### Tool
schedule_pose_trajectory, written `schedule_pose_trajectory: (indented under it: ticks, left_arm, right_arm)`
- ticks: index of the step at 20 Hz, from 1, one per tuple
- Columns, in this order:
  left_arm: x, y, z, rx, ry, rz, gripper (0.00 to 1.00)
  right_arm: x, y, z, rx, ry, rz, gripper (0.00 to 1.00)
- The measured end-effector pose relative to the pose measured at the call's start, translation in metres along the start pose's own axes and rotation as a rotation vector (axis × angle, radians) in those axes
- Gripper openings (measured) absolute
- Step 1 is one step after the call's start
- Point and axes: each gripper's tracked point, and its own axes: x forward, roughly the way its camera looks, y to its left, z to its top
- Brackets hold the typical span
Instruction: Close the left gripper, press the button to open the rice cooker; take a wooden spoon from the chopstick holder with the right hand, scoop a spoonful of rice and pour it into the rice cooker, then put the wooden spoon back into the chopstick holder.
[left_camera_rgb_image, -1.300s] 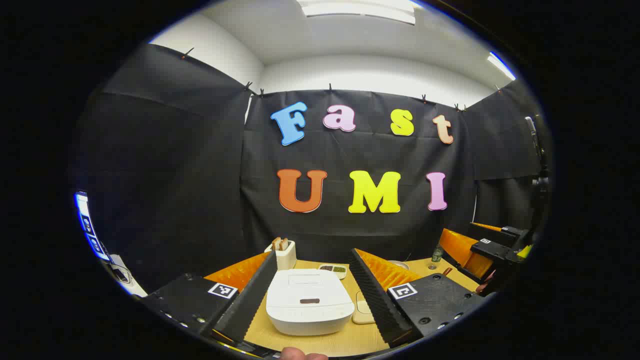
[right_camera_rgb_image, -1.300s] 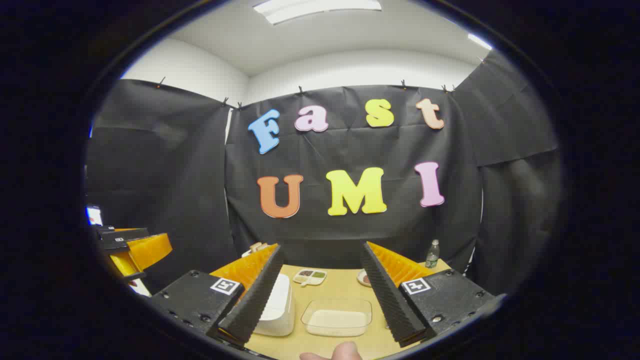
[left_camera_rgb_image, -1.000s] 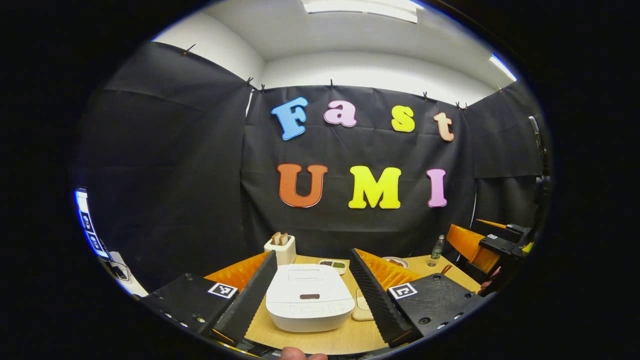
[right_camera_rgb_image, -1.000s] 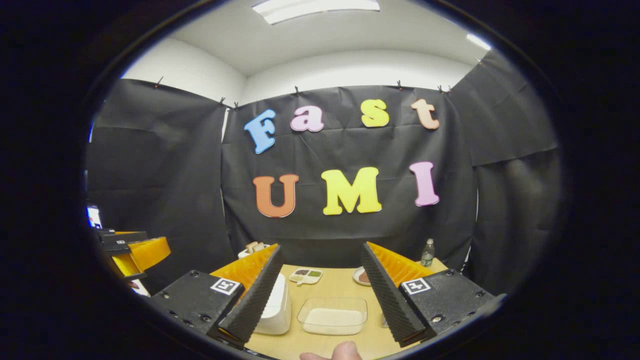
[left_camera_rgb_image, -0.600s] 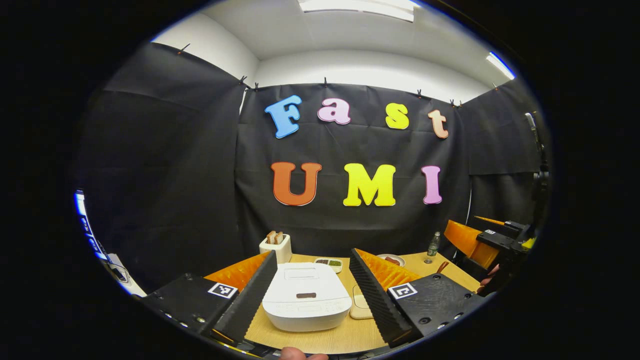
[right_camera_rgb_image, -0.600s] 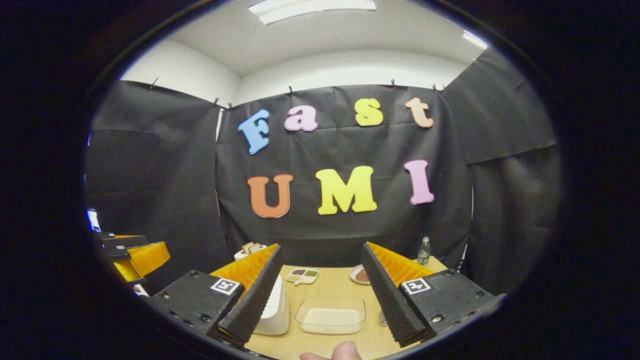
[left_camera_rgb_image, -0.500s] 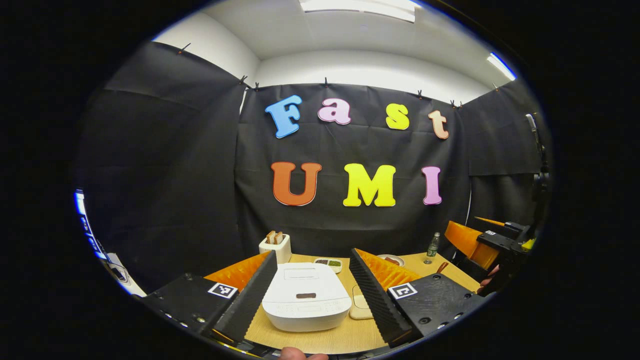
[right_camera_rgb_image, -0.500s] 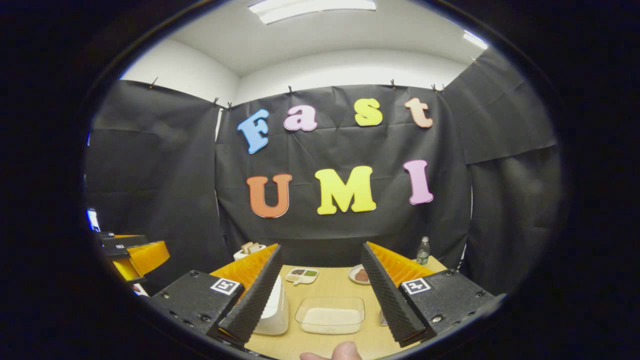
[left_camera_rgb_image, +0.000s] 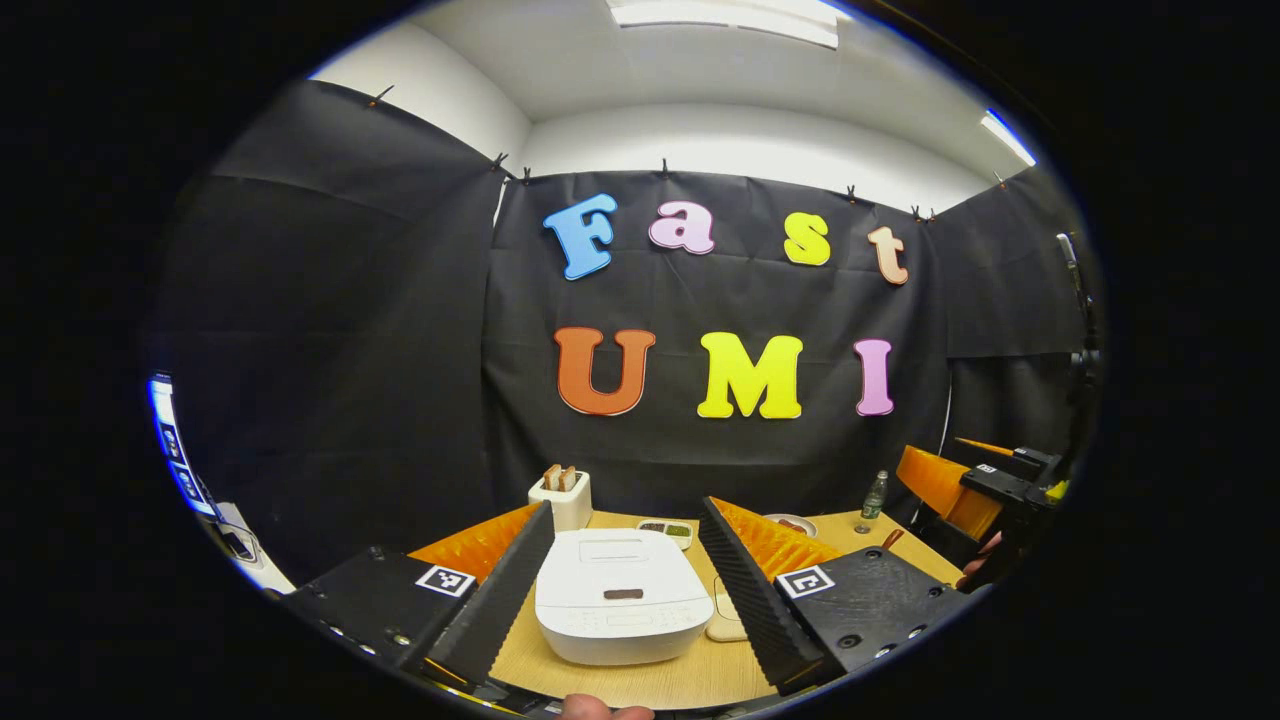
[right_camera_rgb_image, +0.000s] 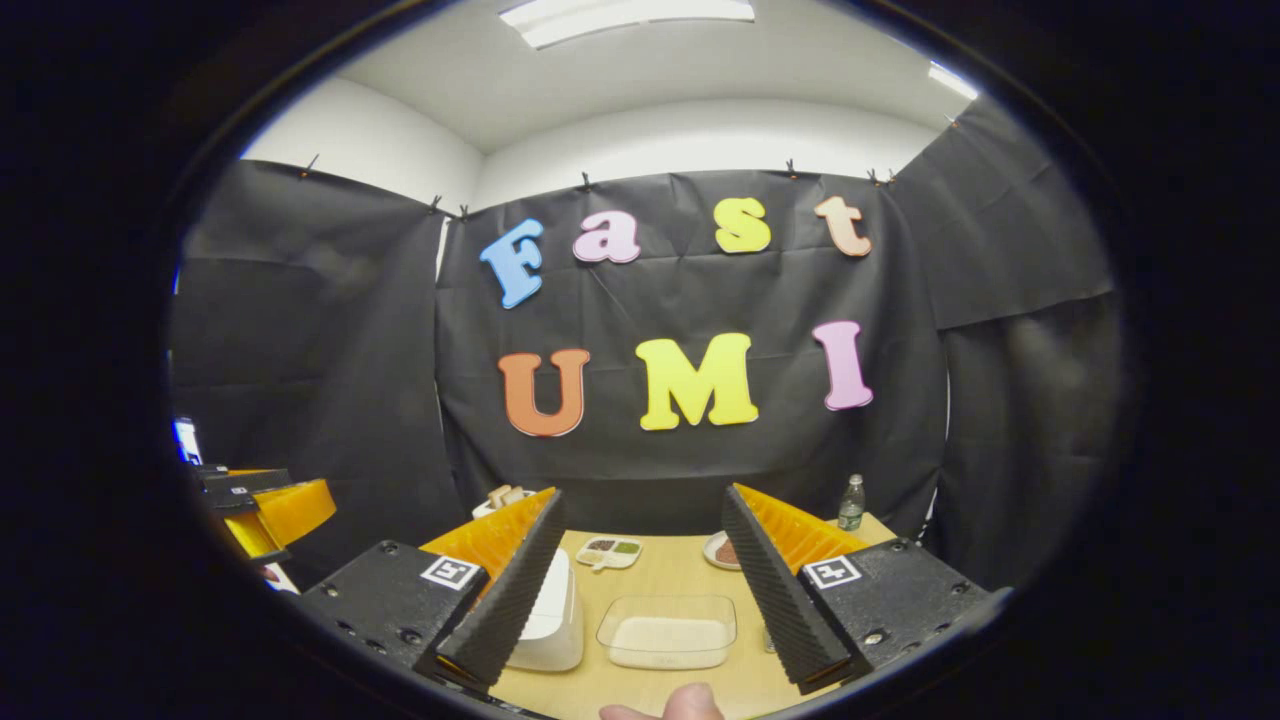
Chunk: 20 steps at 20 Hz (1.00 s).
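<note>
The white rice cooker (left_camera_rgb_image: 622, 598) sits shut on the wooden table (left_camera_rgb_image: 640, 682), its dark button (left_camera_rgb_image: 622, 594) facing up. My left gripper (left_camera_rgb_image: 626, 506) hangs above it, open, with the cooker showing between its fingers. A clear container of rice (right_camera_rgb_image: 667, 632) lies between the fingers of my right gripper (right_camera_rgb_image: 642, 494), which is open and empty above the table. The cooker's side (right_camera_rgb_image: 556, 612) is partly hidden by the right gripper's left finger. A brown handle tip (left_camera_rgb_image: 890, 540), perhaps the wooden spoon, pokes up beyond the left gripper's right finger.
A white box with two brown pieces (left_camera_rgb_image: 562, 496) stands at the back left. Farther back are a small divided dish (right_camera_rgb_image: 612, 550), a plate (right_camera_rgb_image: 722, 550) and a bottle (right_camera_rgb_image: 851, 503). The other gripper is at the right (left_camera_rgb_image: 975, 480) and at the left (right_camera_rgb_image: 265, 505).
Both views have swayed slightly and settled a little lower toward the table. Both grippers stay open and nothing on the table has moved.
</note>
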Motion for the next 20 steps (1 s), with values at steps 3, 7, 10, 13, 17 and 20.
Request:
schedule_pose_trajectory:
  ticks: [3, 7, 10, 13, 17, 20]
  left_arm:
    - [0.003, 0.001, -0.003, -0.001, 0.004, 0.006, 0.94]
    - [0.012, -0.006, -0.008, 0.000, 0.022, 0.010, 0.94]
    - [0.024, -0.011, -0.013, 0.006, 0.058, 0.014, 0.94]
    - [0.034, -0.016, -0.018, -0.003, 0.101, 0.011, 0.94]
    - [0.053, -0.019, -0.036, -0.017, 0.168, 0.011, 0.94]
    - [0.065, -0.022, -0.060, -0.027, 0.241, 0.016, 0.94]
  right_arm:
    - [0.000, -0.005, 0.002, 0.000, -0.006, -0.003, 1.00]
    - [0.007, -0.017, 0.001, 0.000, 0.010, -0.013, 1.00]
    - [0.013, -0.031, 0.003, -0.003, 0.020, -0.033, 1.00]
    - [0.021, -0.043, 0.002, -0.011, 0.040, -0.040, 1.00]
    - [0.036, -0.064, -0.003, -0.008, 0.064, -0.060, 1.00]
    - [0.044, -0.082, -0.005, -0.025, 0.065, -0.080, 1.00]
